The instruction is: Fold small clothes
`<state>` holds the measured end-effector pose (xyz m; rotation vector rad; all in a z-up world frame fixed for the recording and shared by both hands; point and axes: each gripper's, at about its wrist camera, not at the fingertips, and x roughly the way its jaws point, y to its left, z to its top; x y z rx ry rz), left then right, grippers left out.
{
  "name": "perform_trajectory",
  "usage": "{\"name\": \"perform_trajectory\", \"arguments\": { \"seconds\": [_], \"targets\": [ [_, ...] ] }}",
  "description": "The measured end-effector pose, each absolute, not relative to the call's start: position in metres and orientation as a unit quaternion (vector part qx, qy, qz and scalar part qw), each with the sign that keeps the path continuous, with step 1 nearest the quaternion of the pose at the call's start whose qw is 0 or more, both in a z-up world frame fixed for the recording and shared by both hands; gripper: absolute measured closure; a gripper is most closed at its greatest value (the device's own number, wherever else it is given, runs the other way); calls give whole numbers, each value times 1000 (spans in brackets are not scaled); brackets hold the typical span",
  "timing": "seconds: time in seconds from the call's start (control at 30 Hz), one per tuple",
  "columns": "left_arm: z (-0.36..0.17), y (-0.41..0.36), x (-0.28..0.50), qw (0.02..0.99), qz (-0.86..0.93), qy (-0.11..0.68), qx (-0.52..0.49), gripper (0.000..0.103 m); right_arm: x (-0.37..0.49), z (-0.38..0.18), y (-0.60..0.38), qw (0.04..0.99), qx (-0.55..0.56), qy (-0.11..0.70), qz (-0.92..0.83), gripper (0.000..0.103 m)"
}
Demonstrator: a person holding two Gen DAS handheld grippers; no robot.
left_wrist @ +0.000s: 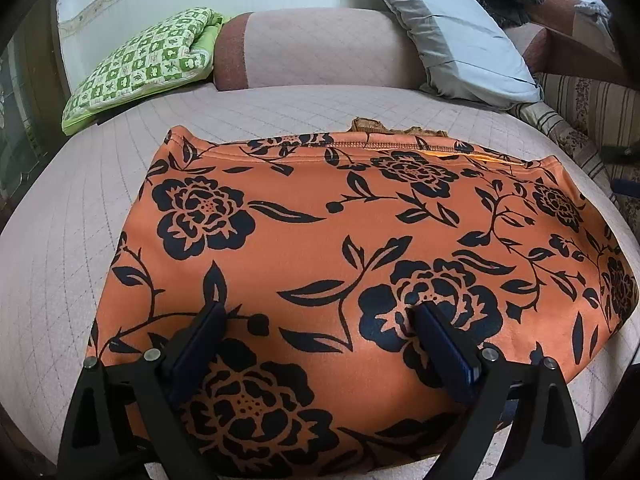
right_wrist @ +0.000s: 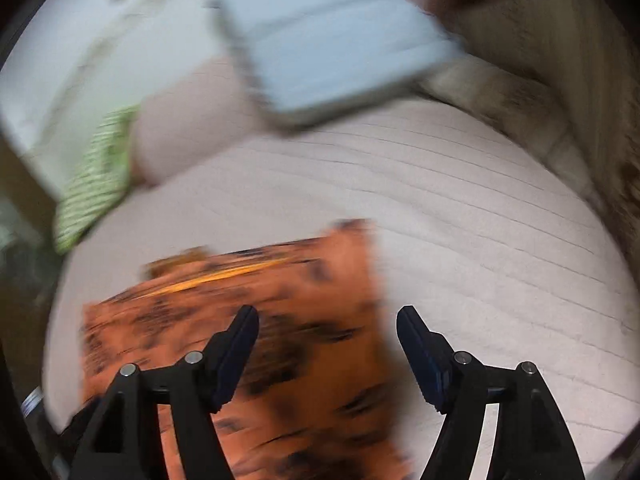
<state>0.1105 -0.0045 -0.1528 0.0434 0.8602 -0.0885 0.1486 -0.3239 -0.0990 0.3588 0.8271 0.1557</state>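
An orange garment with black flowers [left_wrist: 320, 248] lies spread flat on the pale quilted bed [left_wrist: 60, 240], its hemmed edge at the far side. My left gripper [left_wrist: 318, 314] is open, its two fingers spread just above the garment's near part, holding nothing. In the right wrist view, which is blurred by motion, the same garment [right_wrist: 280, 352] lies at the lower left. My right gripper [right_wrist: 326, 316] is open and empty above the garment's right edge.
A green checked pillow [left_wrist: 140, 64] lies at the back left. A grey pillow [left_wrist: 452, 28] leans at the back right against a pink bolster [left_wrist: 320, 48]. A striped cushion [left_wrist: 580, 120] is at the far right. A brown scrap [left_wrist: 368, 125] peeks behind the garment.
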Motion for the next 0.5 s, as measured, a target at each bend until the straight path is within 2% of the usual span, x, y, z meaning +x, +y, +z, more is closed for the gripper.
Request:
{"name": "perform_trajectory", "arguments": {
  "seconds": [0.1,0.13,0.17,0.2,0.33,0.43,0.5],
  "targets": [
    [-149,0,108,907,-53,417,2,7,145,-129,-303,871,169,445,124,26],
    [-145,4,106,908,-59,415,-12,7,156,-164,-301,840,158,510,94,25],
    [-141,8,103,909,-62,412,-22,7,155,-178,-306,834,165,520,85,27],
    [-134,16,96,911,-67,405,-35,7,150,-172,-306,848,167,497,77,30],
    [-100,68,59,931,-40,349,-99,7,127,-127,-283,880,127,448,96,30],
    [-99,118,45,920,13,350,-175,7,114,-133,-276,876,121,454,104,28],
    [-117,147,45,893,33,381,-238,8,107,-149,-276,867,117,475,95,28]
  ]
}}
